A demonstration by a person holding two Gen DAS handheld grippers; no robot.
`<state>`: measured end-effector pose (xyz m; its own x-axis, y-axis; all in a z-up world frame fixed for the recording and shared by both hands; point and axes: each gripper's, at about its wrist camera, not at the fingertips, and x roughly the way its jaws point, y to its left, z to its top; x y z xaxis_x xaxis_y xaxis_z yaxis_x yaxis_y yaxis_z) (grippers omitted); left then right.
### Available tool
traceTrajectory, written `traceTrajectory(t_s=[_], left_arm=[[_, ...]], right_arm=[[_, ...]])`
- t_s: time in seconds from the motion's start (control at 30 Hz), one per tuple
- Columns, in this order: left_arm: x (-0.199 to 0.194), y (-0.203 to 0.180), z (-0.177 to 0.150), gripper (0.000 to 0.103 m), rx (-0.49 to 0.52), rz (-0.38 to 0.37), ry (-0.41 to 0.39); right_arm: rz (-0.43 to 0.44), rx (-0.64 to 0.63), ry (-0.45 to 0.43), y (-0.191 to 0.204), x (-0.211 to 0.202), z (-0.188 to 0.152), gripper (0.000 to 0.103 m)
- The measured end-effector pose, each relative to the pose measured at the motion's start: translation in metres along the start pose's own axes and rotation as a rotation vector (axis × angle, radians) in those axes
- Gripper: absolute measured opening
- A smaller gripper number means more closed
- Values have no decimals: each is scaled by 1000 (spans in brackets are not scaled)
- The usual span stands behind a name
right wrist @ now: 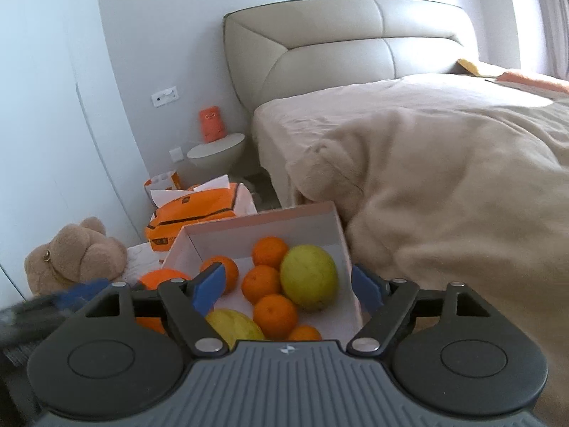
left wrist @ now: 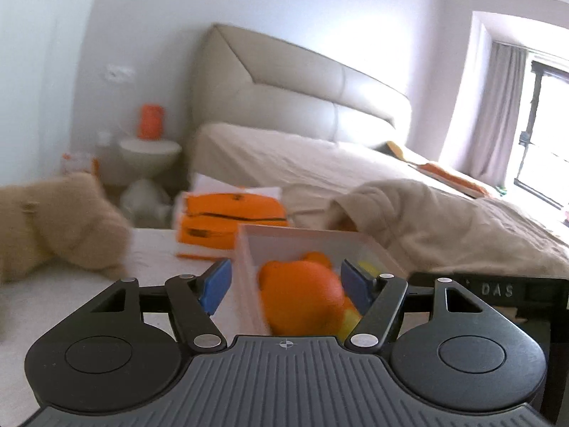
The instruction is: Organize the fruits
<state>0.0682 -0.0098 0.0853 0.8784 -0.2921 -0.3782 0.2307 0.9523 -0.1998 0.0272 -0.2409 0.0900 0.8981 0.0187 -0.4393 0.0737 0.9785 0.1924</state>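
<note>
Two yellow fruits lie partly hidden behind the open right gripper.

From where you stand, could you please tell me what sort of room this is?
It looks like a bedroom in a home: a bed with a padded headboard, a small round bedside table against the wall, and a plush teddy bear.

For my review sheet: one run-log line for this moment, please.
left gripper: open, empty | right gripper: open, empty | white box: oranges, two yellow-green fruits inside
</note>
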Motion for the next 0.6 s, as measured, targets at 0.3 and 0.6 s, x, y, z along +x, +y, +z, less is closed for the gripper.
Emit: traceTrajectory(t_s=[0.3,0.6], left_arm=[[-38,13,-71,73,53,301,155],[-25,9,-99,76,58,320,240]], right_arm=[[44,-142,84,28,-4,-65,86],[9,-302,200,57,22,-109,97]])
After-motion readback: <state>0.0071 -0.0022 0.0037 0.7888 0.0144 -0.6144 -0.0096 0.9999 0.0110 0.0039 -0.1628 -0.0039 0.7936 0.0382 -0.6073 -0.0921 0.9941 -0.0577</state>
